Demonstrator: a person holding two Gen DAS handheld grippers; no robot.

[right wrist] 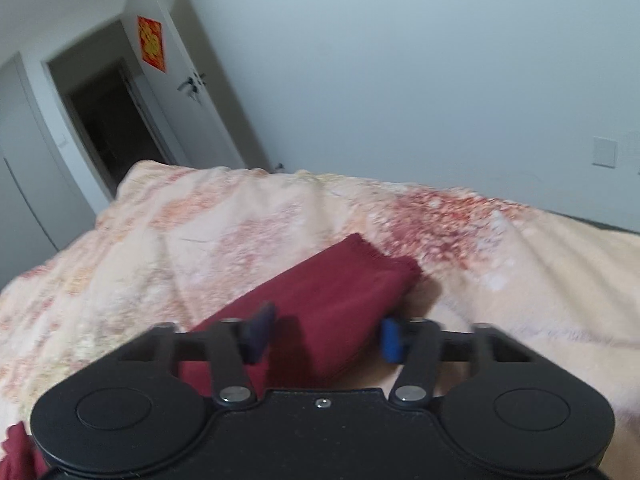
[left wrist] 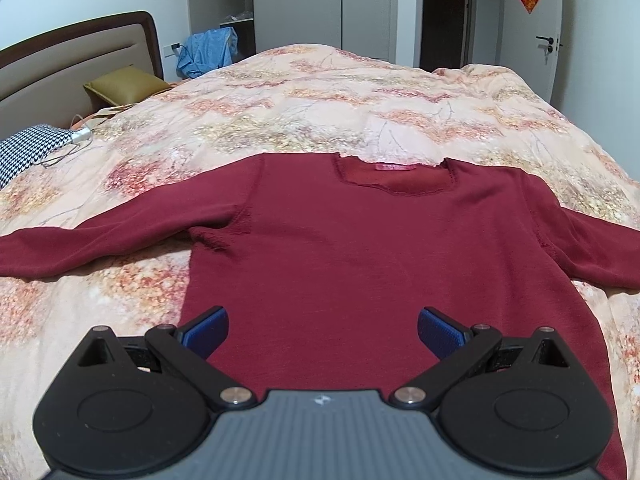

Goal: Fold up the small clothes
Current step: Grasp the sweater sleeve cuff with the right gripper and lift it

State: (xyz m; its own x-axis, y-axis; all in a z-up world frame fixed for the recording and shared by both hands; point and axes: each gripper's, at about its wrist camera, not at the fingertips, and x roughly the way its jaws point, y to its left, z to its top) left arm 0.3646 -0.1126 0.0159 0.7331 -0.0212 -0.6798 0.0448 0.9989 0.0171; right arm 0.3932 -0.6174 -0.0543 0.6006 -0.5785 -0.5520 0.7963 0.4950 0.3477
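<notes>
Floral quilt (left wrist: 320,96) covers bed; maroon sweater (left wrist: 360,260) flat. Left gripper (left wrist: 323,334) wide, empty. Right gripper (right wrist: 326,336) narrow astride sleeve (right wrist: 332,300); contact blurred.

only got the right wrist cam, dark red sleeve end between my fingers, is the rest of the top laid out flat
observer: Yes. In the left wrist view the sweater lies spread flat on the quilt, with its neck at the far end.

operator: and the other sleeve, folded in yet

observer: No. The far sleeve is stretched straight out to the picture's left, not folded over the body.

operator: whats the left gripper doing

observer: The left gripper is over the lower part of the sweater with its jaws wide open and nothing between them.
</notes>
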